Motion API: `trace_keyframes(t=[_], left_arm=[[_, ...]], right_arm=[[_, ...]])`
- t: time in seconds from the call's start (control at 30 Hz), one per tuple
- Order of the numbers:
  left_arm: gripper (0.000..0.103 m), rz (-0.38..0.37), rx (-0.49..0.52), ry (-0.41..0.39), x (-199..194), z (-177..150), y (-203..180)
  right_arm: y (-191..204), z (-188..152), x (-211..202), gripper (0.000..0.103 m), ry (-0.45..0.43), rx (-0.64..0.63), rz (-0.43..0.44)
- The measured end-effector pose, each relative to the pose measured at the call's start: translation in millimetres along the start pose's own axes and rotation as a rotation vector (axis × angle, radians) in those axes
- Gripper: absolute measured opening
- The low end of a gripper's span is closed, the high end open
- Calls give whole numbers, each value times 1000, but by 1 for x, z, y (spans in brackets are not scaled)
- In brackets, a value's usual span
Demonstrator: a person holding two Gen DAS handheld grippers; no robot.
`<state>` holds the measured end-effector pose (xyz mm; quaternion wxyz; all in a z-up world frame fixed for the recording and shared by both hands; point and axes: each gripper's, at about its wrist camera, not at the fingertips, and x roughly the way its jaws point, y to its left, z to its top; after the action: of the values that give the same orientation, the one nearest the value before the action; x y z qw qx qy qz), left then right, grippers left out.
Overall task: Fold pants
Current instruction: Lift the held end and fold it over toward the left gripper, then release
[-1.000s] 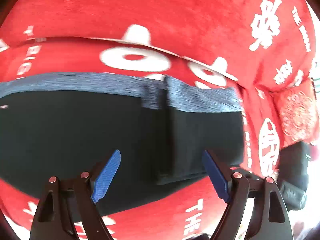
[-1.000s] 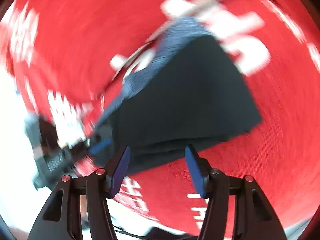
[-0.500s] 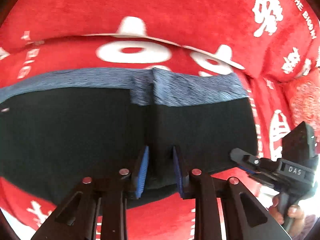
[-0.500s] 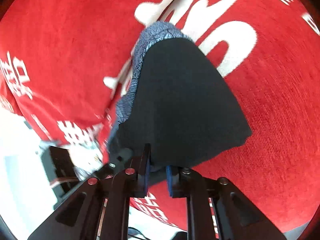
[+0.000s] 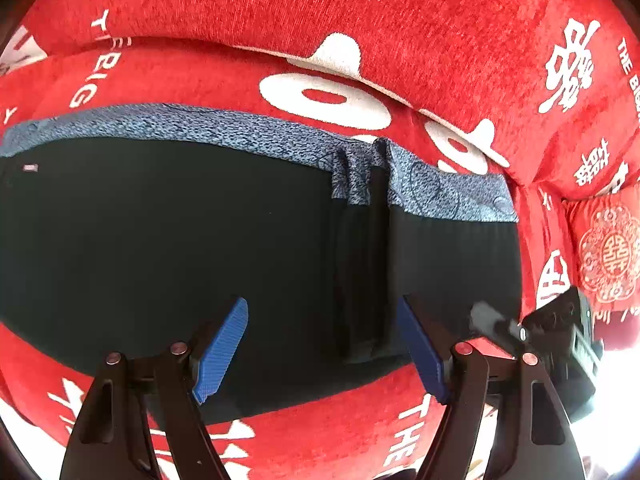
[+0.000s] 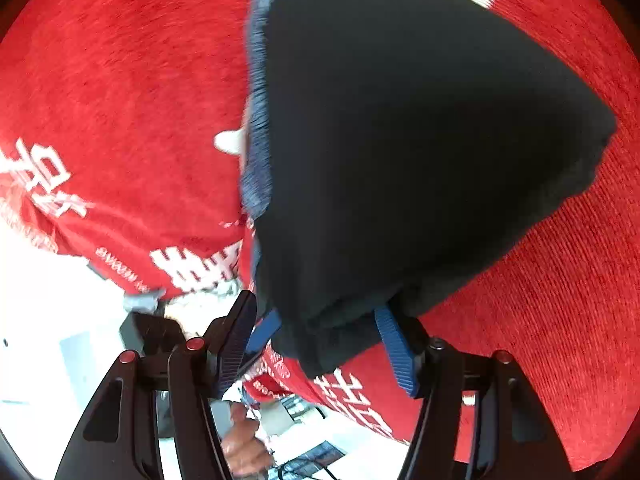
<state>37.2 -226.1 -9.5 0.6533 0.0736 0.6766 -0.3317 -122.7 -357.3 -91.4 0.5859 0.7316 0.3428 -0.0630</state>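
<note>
Black pants [image 5: 168, 240] with a blue-grey speckled waistband [image 5: 240, 132] lie flat on a red sofa cover [image 5: 320, 12]. A raised pleat [image 5: 360, 264] runs from the waistband to the near edge. My left gripper [image 5: 320, 308] hovers over that near edge with its jaws opening; the pleat sits between the blue pads, untouched. In the right wrist view the pants' folded corner [image 6: 400, 140] fills the frame. My right gripper [image 6: 316, 312] straddles the corner's tip, jaws opening, cloth loose between the pads. The right gripper [image 5: 496, 324] also shows at the right in the left wrist view.
The red cover carries white lettering and rises into a backrest behind the pants. A patterned red cushion [image 5: 608, 252] sits at the far right. Beyond the sofa's front edge, a bright floor [image 6: 48, 320] and a person's hand [image 6: 244, 452] show.
One second ago both grippers stood open. Half a second ago both were shut on the pants' near edge. Now both have opened again, and the right one sits lower and closer to the cloth.
</note>
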Motion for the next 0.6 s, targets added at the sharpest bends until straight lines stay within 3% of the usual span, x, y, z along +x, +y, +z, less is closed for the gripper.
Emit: trace_keyframes(t=[0.1,0.13,0.17,0.2,0.3,0.4,0.5,0.57,0.6], left_arm=[[77,13,-2,-2,-1,-2,3],[77,19,-5,-6,-2,-3,4],[77,27,-6,-9,-4,-4,5],[77,37,-5,-16,-7,-6,5],[77,47,15,-54,-23,-11,6],[77,73,29,-79,-32,-12,11],[77,120,16,-71,-28,-10,18],[77,117,2,-64,-27,-8,21],[77,116,6,-67,-28,-7,20]], right_arm=[[-5,2,-3,64,-16,14,-13],[-4,3,-4,58,-26,15,-20],[-3,5,-4,25,-36,12,-22],[0,7,-4,13,-44,5,-27],[24,11,-14,12,-61,-45,51],[42,6,-11,12,-48,-111,58],[29,1,17,13,-1,-113,-39],[16,0,35,15,30,-146,-203],[14,-1,36,16,28,-152,-191]])
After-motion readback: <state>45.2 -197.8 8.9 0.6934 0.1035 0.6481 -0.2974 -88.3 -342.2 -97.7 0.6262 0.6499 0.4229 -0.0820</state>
